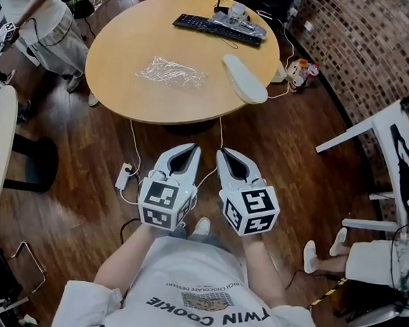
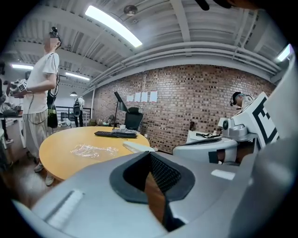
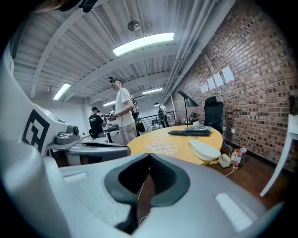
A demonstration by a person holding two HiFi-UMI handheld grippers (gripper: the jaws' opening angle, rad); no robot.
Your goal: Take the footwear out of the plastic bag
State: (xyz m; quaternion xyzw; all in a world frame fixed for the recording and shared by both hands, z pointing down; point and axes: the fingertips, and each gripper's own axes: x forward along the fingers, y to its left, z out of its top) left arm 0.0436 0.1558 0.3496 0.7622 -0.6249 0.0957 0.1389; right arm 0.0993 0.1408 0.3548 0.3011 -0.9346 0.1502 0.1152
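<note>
While the person in the white T-shirt is holding both tools close in front of the chest, the left gripper (image 1: 187,149) and the right gripper (image 1: 223,153) are hovering side by side above the wooden floor, short of the round table (image 1: 112,81). Both are pointing toward the table. Each gripper's jaws are pressing together with nothing between them, only a thin sliver of floor showing past the pads.

Out on the tabletop, the white footwear (image 1: 244,78) is lying bare at the near right edge, outside the plastic bag (image 1: 171,72). That clear bag is sitting crumpled and flat near the table's middle, to the left of the footwear and a little apart from it, with neither gripper touching either one.

At the far side of the table a black keyboard (image 1: 216,29) is resting. Another person (image 1: 43,12) is standing beside the table at the left, and a white power strip (image 1: 124,177) is lying on the floor under the table's near edge.
</note>
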